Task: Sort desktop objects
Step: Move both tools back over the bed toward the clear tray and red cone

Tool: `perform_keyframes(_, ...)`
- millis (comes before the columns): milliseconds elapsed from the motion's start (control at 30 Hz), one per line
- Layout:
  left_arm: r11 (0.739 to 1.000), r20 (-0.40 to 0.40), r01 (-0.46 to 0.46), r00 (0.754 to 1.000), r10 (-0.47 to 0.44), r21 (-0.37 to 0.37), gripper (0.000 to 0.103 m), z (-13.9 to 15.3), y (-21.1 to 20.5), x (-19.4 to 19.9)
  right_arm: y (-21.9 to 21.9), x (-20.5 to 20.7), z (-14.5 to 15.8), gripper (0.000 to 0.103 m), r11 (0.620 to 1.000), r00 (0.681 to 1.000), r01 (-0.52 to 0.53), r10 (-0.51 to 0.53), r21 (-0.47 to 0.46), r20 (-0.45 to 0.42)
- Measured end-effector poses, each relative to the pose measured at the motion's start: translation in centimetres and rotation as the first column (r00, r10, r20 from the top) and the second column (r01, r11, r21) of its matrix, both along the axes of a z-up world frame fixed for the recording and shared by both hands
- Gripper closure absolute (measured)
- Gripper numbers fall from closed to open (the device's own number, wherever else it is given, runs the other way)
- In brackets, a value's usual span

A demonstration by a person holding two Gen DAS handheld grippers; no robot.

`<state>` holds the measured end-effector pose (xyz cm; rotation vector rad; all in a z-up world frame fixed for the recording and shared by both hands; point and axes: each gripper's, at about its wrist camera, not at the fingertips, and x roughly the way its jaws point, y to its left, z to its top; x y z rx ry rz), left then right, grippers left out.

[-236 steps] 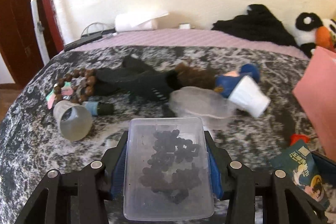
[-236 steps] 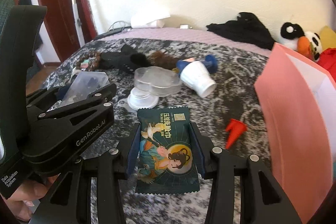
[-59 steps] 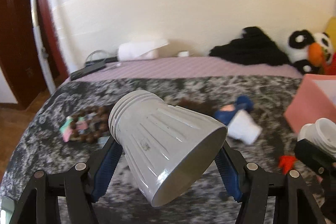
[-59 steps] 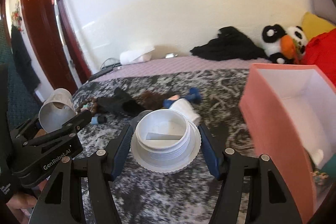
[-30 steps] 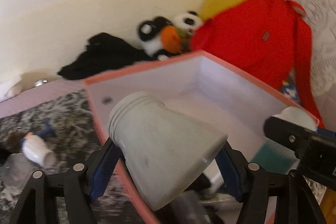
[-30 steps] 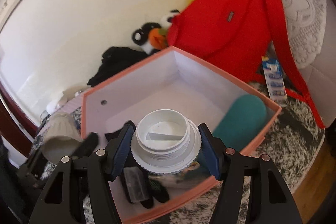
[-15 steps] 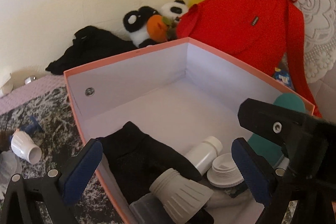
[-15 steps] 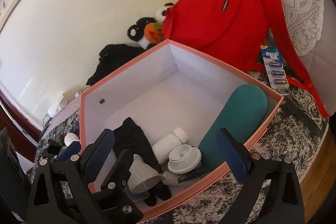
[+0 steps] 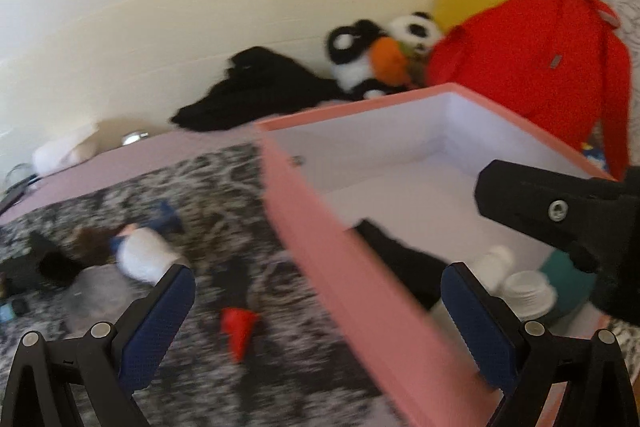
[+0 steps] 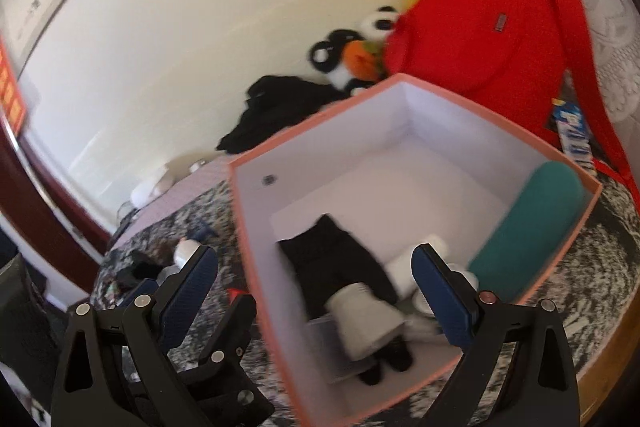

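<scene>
A pink box [image 10: 256, 247] with a white inside stands on the patterned bed cover. In it lie a black sock [image 10: 340, 259], a grey cup [image 10: 364, 319], a white bottle [image 10: 404, 267], a white lid [image 9: 528, 293] and a teal case [image 10: 532, 227]. My right gripper [image 10: 316, 299] is open and empty above the box's near left wall. My left gripper [image 9: 316, 323] is open and empty, over the box's left wall [image 9: 360, 279]. On the cover left of the box lie a red cone [image 9: 238, 331], a white cup [image 9: 144, 261] and a clear lid [image 9: 92, 291].
A red backpack [image 10: 492, 27], a plush panda [image 9: 372, 59] and black cloth [image 9: 260, 91] lie against the wall behind the box. The right gripper's black body [image 9: 568, 219] reaches in from the right of the left wrist view. A blue packet [image 10: 572, 127] lies by the backpack.
Both grippers let go of the grey cup and the white lid into the box about half a second ago. Since then both have swung left, toward the cover.
</scene>
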<state>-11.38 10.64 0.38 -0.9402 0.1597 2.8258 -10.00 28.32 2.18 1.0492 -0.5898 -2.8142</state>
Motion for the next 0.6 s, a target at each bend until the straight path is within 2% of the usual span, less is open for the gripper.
perform_keyframes(233, 0.993, 0.004, -0.113, 0.994, 0.113, -0.035, 0.001, -0.1, -5.9, 0.4, -5.6, -0.7, -0.2, 0.004, 0.994, 0.995, -0.098, 0.098, -0.041, -0.007)
perform_keyframes(433, 0.976, 0.032, -0.209, 0.977, 0.211, -0.058, 0.002, -1.5, -11.2, 0.4, -10.4, -1.0, 0.0, 0.004, 0.972, 0.977, -0.214, 0.214, -0.095, -0.007)
perform_keyframes(500, 0.971, 0.039, -0.233, 0.971, 0.235, -0.059, 0.002, -2.6, -12.8, 0.4, -11.8, -1.4, -0.7, 0.011, 0.971, 0.973, -0.229, 0.231, -0.071, 0.013)
perform_keyframes(600, 0.962, 0.06, -0.267, 0.961, 0.27, -0.051, 0.002, -4.6, -15.2, 0.0, -13.7, -2.1, -2.0, 0.012, 0.97, 0.969, -0.241, 0.242, -0.018, 0.044)
